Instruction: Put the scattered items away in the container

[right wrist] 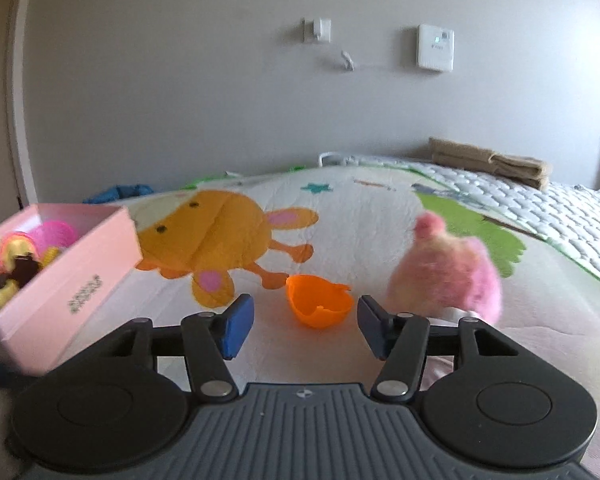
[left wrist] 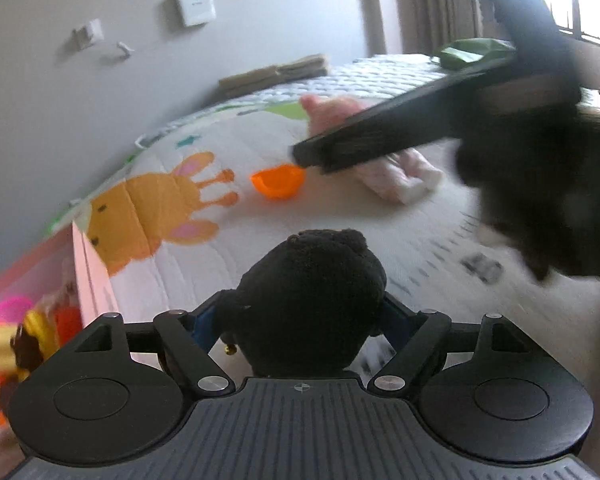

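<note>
In the left wrist view my left gripper (left wrist: 300,322) is shut on a black plush toy (left wrist: 312,280), its blue pads pressed against both sides. The pink box (left wrist: 94,276) stands just to its left, with colourful toys inside. An orange half shell (right wrist: 320,300) lies on the printed bed cover, just beyond my right gripper (right wrist: 305,326), which is open with nothing touching its pads. A pink plush toy (right wrist: 448,276) sits to the right of the shell. One dark finger (left wrist: 380,136) of the right gripper crosses the left wrist view above the shell (left wrist: 278,180), blurred.
The pink box (right wrist: 60,276) stands at the left of the right wrist view. Folded beige cloth (right wrist: 492,162) lies at the far edge by the wall, and blue fabric (right wrist: 120,192) behind the box. A green item (left wrist: 472,50) lies near the curtain.
</note>
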`<state>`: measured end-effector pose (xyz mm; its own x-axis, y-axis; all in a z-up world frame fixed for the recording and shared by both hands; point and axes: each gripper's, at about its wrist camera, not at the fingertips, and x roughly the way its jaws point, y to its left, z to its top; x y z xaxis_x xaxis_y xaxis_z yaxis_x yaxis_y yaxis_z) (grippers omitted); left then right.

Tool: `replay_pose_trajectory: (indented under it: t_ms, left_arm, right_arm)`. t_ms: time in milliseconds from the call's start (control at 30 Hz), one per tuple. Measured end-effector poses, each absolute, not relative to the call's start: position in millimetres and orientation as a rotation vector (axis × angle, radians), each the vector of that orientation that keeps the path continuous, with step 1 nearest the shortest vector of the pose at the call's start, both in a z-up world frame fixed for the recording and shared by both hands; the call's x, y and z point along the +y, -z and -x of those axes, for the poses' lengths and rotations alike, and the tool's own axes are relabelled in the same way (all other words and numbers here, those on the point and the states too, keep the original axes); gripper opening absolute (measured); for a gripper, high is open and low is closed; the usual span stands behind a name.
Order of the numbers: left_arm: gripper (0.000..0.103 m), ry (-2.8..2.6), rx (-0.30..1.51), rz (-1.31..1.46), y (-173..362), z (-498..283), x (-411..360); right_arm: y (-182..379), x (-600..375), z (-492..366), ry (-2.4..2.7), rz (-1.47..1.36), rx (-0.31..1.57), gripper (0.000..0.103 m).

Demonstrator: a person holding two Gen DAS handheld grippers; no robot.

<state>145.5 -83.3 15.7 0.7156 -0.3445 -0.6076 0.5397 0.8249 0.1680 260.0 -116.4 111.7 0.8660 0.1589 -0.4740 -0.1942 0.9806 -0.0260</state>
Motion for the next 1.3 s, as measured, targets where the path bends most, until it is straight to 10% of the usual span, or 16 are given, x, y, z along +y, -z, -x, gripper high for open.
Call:
replay_pose_trajectory:
  t_ms: [267, 367, 1300]
  left_arm:
    - [0.086, 0.493, 0.629, -0.278, -15.4, -126.4, -55.4]
    - [0.086, 0.498, 0.627, -0.265, -15.2, -127.8, -53.7]
    - [0.081, 0.459, 0.654, -0.21, -20.0, -89.3, -26.9]
  right_arm:
    - [-79.7, -96.4, -338.3, -0.037, 0.106, 0.614, 0.073]
    - [-77.8, -98.5, -346.0, -0.039, 0.097, 0.637, 0.052]
    - [-90.1, -72.3, -117.7, -0.252, 0.087, 0.675, 0.053]
